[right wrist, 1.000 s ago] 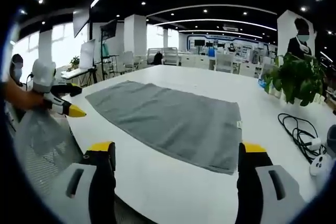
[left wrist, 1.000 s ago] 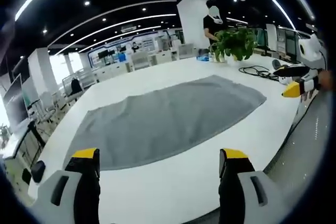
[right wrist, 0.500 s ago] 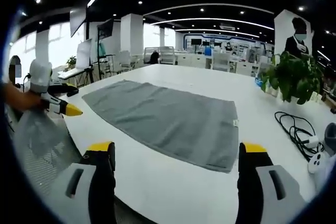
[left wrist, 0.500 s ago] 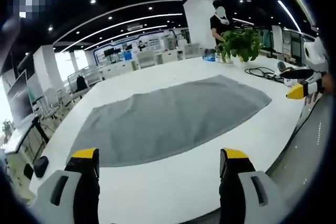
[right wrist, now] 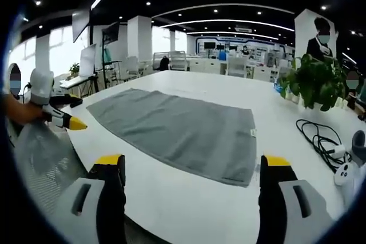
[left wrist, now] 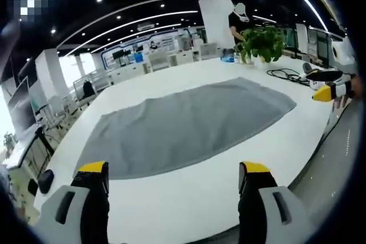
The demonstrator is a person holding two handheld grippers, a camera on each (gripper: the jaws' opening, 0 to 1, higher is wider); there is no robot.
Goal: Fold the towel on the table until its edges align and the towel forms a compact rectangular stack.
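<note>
Left gripper: jaws spread wide and empty, held over the near table edge; little changed over the last second beyond a slight drift. Towel: spread flat and unfolded mid-table, untouched. Right gripper: likewise agape, nothing grasped; folding judged not yet begun.

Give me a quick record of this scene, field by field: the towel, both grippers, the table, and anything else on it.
towel: grey, spread flat, unfolded
table: white
left hand-held gripper: open, short of the towel's near edge, holding nothing
right hand-held gripper: open, short of the towel, holding nothing
potted plant: beyond the towel's right end
black cable: coiled, right of the towel
fold progress: not started
</note>
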